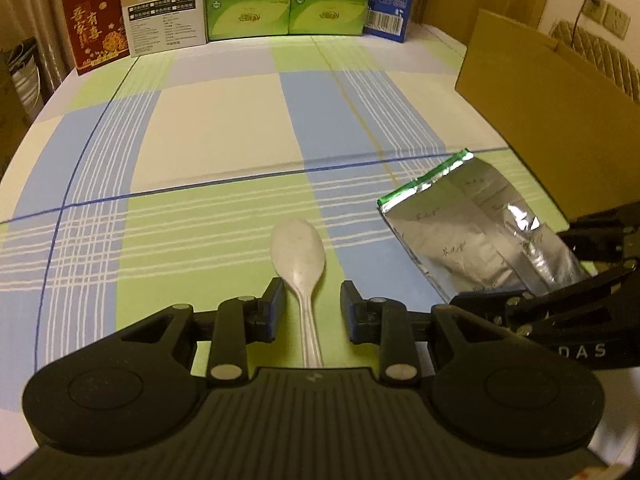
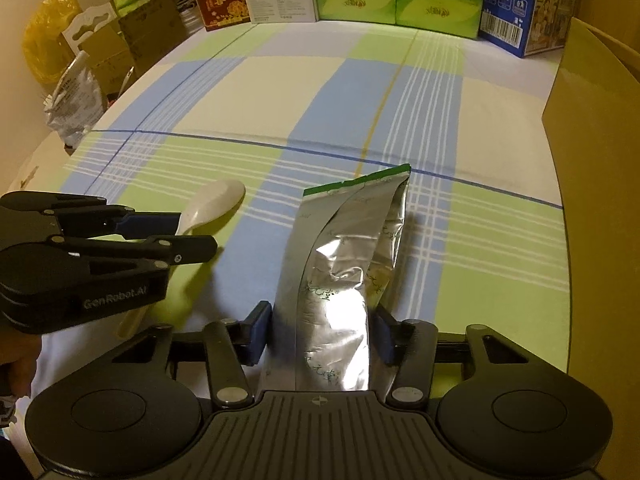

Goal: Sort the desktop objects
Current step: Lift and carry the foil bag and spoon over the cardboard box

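My left gripper, jaws spread, straddles the spoon handle without contact. My right gripper jaws pinch the foil pouch on the surface.

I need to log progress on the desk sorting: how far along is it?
Early: nothing looks sorted yet. In hand: the left gripper is open astride the handle of the white spoon, and the right gripper straddles the foil pouch, contact unclear. Left: gripping and moving both, perhaps into the cardboard box.
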`<move>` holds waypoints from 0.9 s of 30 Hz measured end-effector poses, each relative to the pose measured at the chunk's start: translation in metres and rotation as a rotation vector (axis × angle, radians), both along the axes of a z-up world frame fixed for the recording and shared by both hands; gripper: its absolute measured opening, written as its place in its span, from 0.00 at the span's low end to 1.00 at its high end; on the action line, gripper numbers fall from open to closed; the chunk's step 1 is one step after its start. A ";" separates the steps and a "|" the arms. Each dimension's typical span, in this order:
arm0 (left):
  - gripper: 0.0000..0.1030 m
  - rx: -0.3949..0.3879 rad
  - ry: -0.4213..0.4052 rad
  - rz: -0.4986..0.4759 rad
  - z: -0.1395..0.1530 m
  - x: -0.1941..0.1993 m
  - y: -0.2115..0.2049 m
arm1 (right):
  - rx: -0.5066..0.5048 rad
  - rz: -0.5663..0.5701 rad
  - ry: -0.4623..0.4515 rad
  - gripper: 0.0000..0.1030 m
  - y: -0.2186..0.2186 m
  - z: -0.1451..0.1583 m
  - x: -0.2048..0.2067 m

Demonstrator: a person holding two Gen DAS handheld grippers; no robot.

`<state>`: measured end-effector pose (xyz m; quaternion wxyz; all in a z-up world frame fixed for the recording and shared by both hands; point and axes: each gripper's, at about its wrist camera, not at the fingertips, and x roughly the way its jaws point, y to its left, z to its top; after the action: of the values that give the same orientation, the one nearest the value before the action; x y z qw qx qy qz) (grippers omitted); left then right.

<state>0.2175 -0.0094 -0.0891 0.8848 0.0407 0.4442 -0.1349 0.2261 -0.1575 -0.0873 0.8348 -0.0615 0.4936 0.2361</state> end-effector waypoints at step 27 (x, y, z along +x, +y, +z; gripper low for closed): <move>0.04 -0.076 -0.044 0.039 0.033 -0.017 0.004 | 0.150 -0.097 -0.089 0.36 -0.022 0.034 -0.004</move>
<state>0.2010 -0.0057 -0.0559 0.8977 0.0014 0.4200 -0.1333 0.2225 -0.1793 -0.0536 0.8685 0.0150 0.4395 0.2289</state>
